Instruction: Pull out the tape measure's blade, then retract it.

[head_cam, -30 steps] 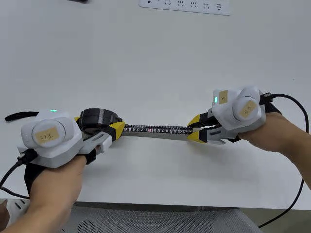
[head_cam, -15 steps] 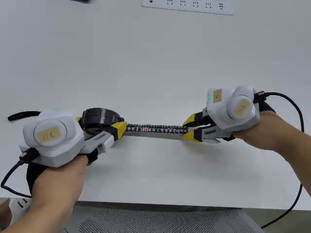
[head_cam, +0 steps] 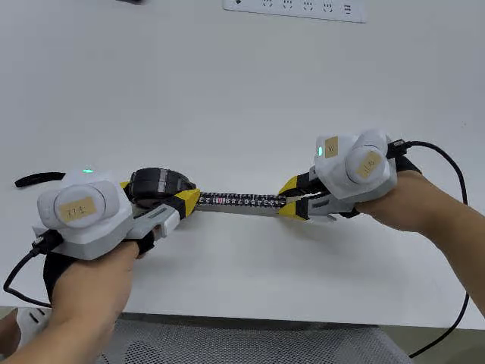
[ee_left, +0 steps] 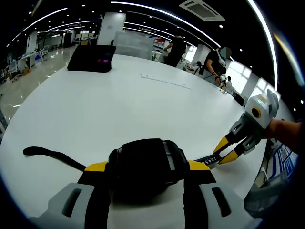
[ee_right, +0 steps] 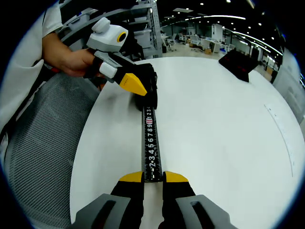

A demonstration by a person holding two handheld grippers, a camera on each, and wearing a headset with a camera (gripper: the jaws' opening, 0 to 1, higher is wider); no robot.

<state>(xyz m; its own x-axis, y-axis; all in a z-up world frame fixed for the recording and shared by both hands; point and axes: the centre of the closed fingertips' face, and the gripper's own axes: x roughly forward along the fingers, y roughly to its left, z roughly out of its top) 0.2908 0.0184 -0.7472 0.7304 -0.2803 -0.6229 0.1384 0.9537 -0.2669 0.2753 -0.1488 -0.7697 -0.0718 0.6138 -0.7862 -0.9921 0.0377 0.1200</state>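
Black-cased, the tape measure [head_cam: 155, 184] sits on the white table [head_cam: 227, 91], the left gripper [ee_left: 147, 168] jaws clamped around it. A short run of blade [head_cam: 241, 202] reaches the right gripper [head_cam: 291, 203], jaws pinching its tip. Blade drawn out; full retraction seemingly remains.

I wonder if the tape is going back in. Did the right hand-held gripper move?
Yes. The right hand-held gripper slid left toward the tape measure case, judged against the power strip; less blade shows.
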